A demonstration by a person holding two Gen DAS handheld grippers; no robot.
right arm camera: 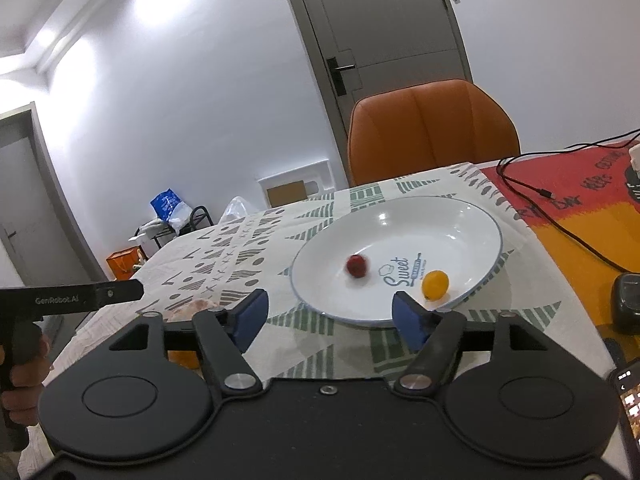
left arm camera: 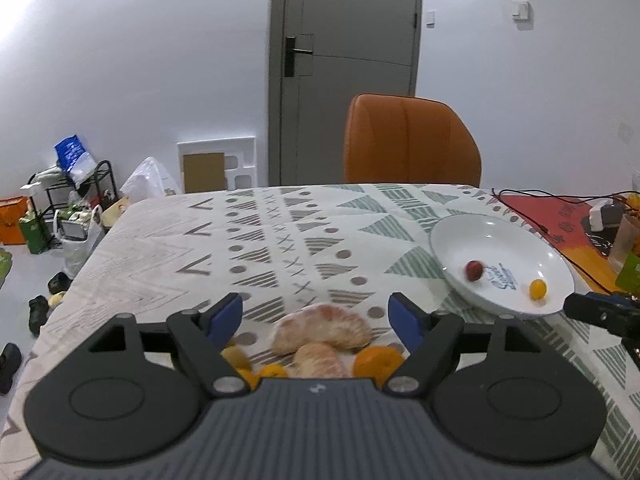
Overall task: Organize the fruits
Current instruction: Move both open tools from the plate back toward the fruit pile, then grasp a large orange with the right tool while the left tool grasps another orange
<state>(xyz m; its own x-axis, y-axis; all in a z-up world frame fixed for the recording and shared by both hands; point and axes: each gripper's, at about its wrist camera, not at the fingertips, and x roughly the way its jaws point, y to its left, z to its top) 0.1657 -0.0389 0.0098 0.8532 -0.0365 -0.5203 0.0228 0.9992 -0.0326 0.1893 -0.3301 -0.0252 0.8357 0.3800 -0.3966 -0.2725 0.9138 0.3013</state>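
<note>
Orange fruit [left arm camera: 378, 362] sits half-hidden behind left tool [left arm camera: 318, 320].

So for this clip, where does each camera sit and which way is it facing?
Left wrist: on the left gripper, low over the tablecloth, facing the door; peeled citrus pieces between its open fingers, right gripper's tip at the right edge.
Right wrist: on the right gripper, open, tilted, aimed at the white plate; the left gripper and a hand at left.
Shared: plate, red fruit, yellow fruit, orange chair.
</note>
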